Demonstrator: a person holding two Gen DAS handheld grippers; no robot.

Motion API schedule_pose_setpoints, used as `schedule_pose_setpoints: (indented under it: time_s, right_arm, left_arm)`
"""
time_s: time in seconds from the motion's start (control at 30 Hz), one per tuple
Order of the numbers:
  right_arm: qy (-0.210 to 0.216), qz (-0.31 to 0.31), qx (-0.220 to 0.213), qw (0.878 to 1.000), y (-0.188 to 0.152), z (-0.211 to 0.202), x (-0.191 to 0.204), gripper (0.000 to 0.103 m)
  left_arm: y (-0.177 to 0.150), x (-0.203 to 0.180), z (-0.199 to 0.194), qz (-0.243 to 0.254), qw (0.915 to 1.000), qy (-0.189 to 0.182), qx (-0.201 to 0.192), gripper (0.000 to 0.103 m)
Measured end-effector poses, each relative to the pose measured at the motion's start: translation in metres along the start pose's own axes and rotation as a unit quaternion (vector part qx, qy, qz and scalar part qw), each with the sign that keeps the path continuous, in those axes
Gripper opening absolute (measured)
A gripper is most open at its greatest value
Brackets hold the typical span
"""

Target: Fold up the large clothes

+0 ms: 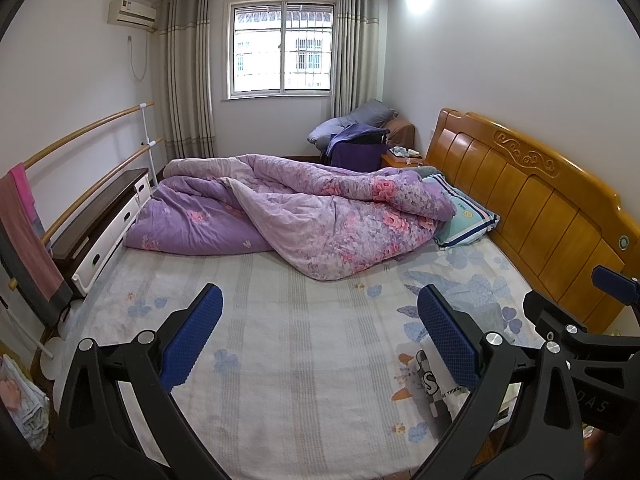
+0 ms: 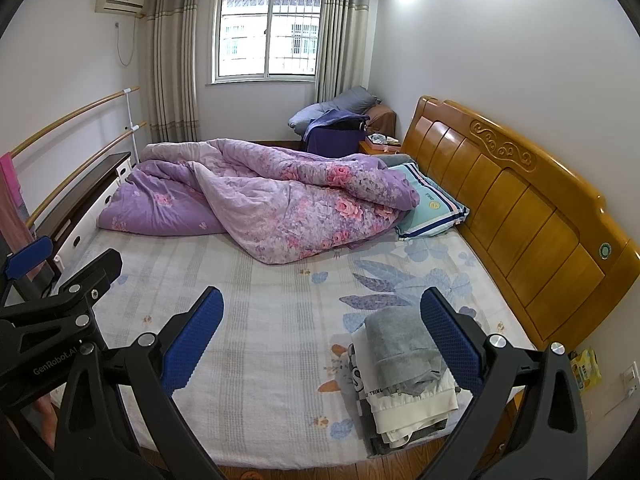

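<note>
"GenRobot.AI" on left hand-held gripper; "THING" on folded garment.

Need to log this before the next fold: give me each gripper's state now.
Left gripper: open, holding nothing, above the bed sheet.
Right gripper: open, holding nothing; the stack of folded clothes lies below it.

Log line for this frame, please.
left gripper open, empty | right gripper open, empty | folded clothes stack on bed
</note>
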State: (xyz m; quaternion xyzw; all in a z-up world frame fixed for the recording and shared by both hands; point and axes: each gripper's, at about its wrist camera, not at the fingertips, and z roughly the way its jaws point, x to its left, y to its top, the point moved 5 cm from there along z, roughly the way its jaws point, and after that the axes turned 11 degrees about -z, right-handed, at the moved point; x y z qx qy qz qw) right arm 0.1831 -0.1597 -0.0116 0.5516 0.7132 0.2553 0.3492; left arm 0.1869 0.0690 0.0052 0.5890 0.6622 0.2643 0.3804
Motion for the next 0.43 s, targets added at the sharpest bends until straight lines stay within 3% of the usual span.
schedule_pose_setpoints:
  time_s: [0.43]
  right_arm:
    - [0.004,0.005,0.014,1.000,-0.0079,0.0038,0.0056,0.095]
  left_arm:
    - [-0.0077,-0.0005,0.0091,-0.002,0.9999,-0.002,0.015,0.098]
